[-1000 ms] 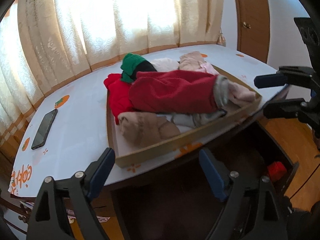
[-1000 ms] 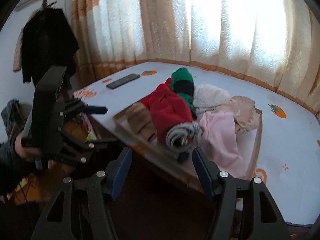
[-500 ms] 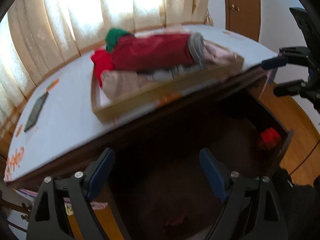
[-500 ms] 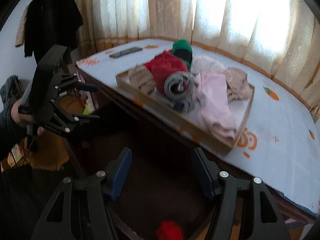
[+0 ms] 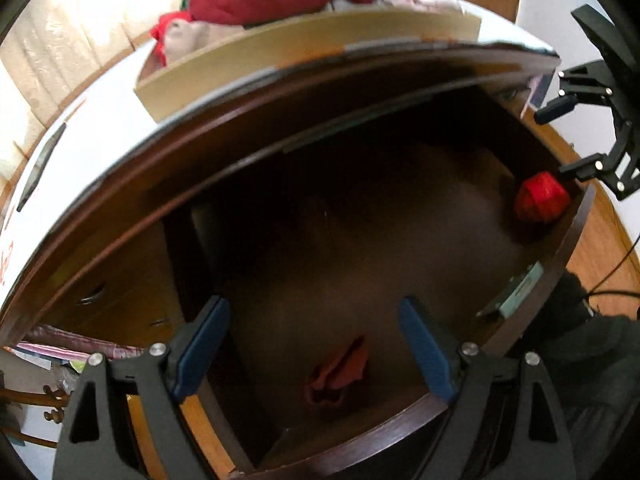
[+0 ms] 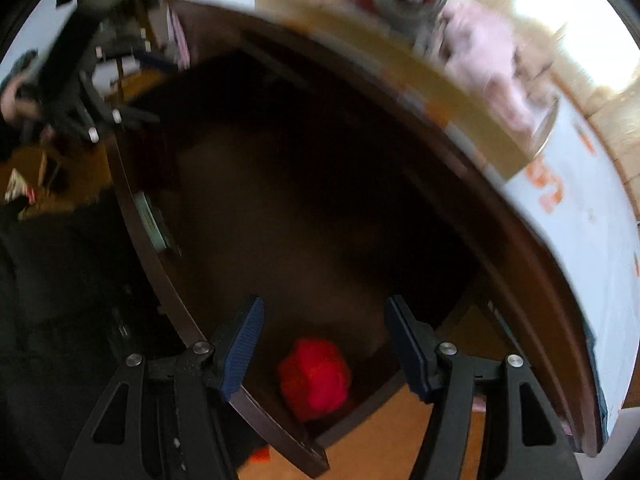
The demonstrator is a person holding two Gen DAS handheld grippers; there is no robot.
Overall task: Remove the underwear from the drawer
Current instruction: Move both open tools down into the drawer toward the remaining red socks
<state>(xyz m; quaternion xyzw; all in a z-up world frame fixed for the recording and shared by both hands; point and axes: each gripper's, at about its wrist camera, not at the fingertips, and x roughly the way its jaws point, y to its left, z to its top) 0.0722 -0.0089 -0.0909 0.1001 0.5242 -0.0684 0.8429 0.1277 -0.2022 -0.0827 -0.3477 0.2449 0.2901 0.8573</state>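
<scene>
Dark wood fills both views: an open drawer (image 5: 400, 216) pulled out from under the bench (image 5: 100, 128), its inside deep in shadow. On the bench top a shallow cardboard tray (image 5: 280, 48) holds a heap of clothes, cut off by the top edge of the left wrist view and smeared by blur in the right one.

Pointing steeply down into the drawer, the left gripper (image 5: 314, 352) has its blue-padded jaws wide apart with nothing between the pads. Below and between them lies a crumpled reddish piece of underwear (image 5: 340, 376) on the drawer floor, dim and hard to make out.

Tilted less steeply over the drawer's front corner, the right gripper (image 6: 324, 348) has its jaws moderately apart, empty. A bright red bundle (image 6: 314, 378) sits in that corner, between the fingers in view but not touched; what garment it is cannot be told. Each gripper shows at the other view's edge, partly cropped.
</scene>
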